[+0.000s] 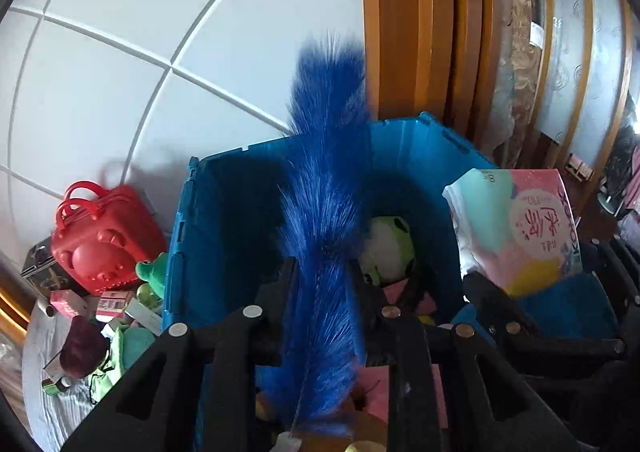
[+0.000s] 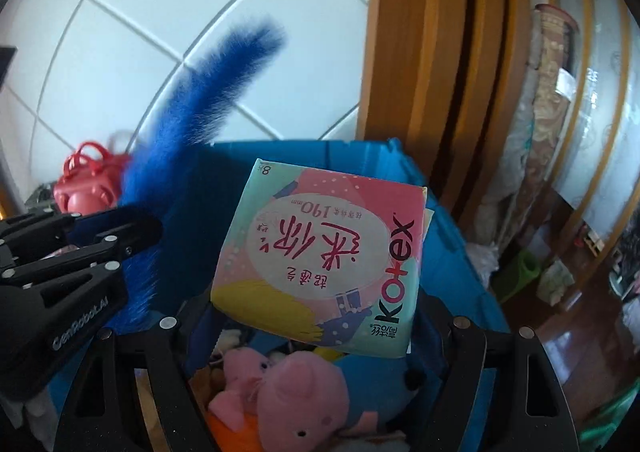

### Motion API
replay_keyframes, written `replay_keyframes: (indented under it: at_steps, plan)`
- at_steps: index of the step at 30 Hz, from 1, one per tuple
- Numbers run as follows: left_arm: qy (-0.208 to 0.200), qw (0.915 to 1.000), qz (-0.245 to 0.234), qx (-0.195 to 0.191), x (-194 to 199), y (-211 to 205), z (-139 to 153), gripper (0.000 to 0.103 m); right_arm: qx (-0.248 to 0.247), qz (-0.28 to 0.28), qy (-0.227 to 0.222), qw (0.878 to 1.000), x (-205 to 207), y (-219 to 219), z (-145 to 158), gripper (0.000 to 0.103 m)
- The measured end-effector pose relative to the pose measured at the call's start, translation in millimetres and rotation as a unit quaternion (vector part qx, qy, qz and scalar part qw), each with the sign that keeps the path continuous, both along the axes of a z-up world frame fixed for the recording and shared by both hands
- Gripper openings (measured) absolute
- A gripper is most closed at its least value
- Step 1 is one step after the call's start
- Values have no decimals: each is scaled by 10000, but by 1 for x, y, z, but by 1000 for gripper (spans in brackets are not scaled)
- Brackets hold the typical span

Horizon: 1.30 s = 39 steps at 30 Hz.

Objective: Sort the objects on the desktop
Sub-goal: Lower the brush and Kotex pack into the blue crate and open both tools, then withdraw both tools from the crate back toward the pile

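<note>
Your left gripper (image 1: 322, 276) is clamped on the blue feather (image 1: 326, 188), quill upright, and your right gripper (image 2: 316, 332) grips the pad pack (image 2: 320, 260), both directly over the open blue bin (image 1: 224, 212), so each item's way lies straight down.

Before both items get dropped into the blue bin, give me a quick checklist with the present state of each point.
1. Left tool gripping the blue feather: ok, the fingers pinch its fluffy stem.
2. Right tool holding the Kotex pack: ok, the pack sits between its fingers.
3. Both items above the blue bin: ok, its open top lies below each.
4. Room in the bin: ok, the pink pig plush and frog plush leave space.
5. Tools clear of each other: ok, side by side, apart.
6. Sorting finished: not ok, the red bear case and small boxes remain outside.
</note>
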<state>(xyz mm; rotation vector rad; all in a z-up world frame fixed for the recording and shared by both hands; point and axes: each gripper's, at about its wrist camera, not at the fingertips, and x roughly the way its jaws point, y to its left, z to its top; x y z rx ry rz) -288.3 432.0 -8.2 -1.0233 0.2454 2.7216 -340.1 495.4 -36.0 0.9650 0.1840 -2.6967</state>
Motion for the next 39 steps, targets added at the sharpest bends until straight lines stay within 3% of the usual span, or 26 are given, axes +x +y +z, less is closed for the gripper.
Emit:
replay_keyframes:
  at_steps: [8,12,16,23,31,33,35,37,39]
  plan:
    - [159,9997,182,-55,14,-3,17,23,212,61,178,9996,-12,-12,0,84]
    - [252,9995,166,23,27,-8,21,23,215,34,318,9993,-10,-12,10,103]
    - [336,9992,173,114,47,-13,26,24,199,-45,446,9988,2,-4,19,103]
    - [617,9973,99,379,93,-27,34,24,229,-6,648,9976,50,20,29,103]
    - [1156,9910,235,632,150,-50,39,26,-340,141,990,9944,129,39,33,103]
    - [1441,9862,438,681,166,-59,38,37,-450,155,1098,9928,144,40,32,103]
    - [1709,9809,625,684,180,-69,37,72,-597,145,1221,9906,159,41,29,103]
    - [1922,9761,730,698,193,-79,35,80,-797,237,1279,9883,171,37,24,103]
    - [2104,9716,874,647,205,-92,32,80,-920,385,1322,9862,180,29,21,103]
